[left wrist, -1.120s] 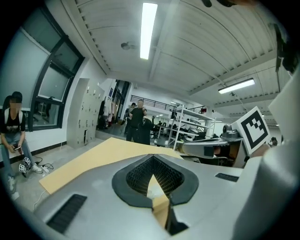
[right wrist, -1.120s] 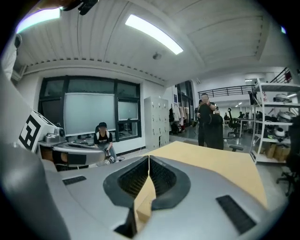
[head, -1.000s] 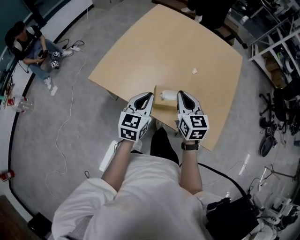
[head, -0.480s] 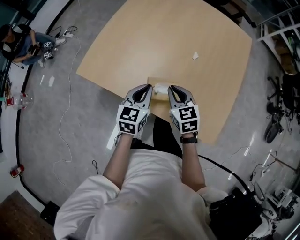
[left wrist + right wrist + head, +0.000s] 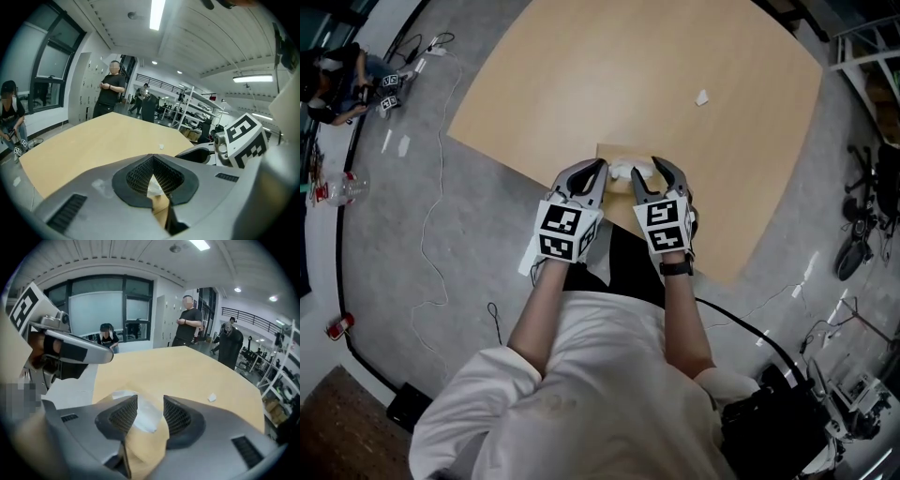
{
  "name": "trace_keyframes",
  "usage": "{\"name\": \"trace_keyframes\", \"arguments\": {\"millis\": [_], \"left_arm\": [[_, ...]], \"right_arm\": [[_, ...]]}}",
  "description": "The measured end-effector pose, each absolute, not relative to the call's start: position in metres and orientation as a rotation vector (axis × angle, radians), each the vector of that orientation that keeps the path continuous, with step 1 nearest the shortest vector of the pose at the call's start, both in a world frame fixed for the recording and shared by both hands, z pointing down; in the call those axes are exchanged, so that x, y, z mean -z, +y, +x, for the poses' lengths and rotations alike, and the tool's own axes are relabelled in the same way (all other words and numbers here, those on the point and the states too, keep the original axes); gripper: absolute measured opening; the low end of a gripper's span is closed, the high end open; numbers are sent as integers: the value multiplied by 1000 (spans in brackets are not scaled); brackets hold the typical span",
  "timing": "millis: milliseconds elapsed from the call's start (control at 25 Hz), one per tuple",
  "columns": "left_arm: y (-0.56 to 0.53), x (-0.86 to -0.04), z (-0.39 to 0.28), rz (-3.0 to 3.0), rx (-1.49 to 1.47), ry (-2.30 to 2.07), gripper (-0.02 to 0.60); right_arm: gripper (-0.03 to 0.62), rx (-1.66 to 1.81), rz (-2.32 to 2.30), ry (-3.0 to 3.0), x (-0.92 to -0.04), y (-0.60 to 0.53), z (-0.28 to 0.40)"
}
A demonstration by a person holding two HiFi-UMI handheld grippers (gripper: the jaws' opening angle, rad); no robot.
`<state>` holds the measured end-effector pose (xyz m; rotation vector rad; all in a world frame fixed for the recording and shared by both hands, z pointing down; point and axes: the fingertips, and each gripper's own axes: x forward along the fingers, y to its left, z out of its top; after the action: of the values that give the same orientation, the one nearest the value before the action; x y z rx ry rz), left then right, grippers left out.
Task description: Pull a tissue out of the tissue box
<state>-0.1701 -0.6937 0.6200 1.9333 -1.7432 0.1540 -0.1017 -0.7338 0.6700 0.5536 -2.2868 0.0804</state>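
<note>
Tissue box (image 5: 609, 152): near edge of surface (image 5: 675, 75), tissue (image 5: 140, 418) standing from slot. Right gripper (image 5: 150, 414): jaws opening, tissue between pads, unpinched; best closed low on tuft. Left gripper (image 5: 592, 171): closed, empty, beside box.

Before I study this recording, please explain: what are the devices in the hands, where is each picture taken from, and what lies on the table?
A person holds a two-jaw gripper in each hand. One picture comes from a head camera looking down; the other two cameras ride on the grippers. The table bears a tissue box with a tissue sticking up, and a white scrap farther off. The left gripper is shut, empty. On the right gripper the jaws are opening around the tissue, not pinching it.
</note>
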Motion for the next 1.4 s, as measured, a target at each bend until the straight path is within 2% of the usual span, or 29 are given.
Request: {"name": "trace_keyframes", "arguments": {"millis": [440,520,640,1080,1400], "left_arm": [[-690,-631,-175,1910,-174,-1735,2],[-689,-630,-175,1913,-171,-1734,2],[-687,-626,-172,1929,-167,-1729,2],[-677,-590,-172,2030,-122,-1725,2],[-660,-528,-171,2160,-65,-1775,2]], "right_arm": [[150,20,654,-2190,-696,-742,-99],[122,26,674,-2183,-697,-743,-97],[9,30,722,-2178,-696,-742,-91],[5,-5,876,-2276,-642,-728,-85],[5,5,1017,-2417,-555,-705,-81]]}}
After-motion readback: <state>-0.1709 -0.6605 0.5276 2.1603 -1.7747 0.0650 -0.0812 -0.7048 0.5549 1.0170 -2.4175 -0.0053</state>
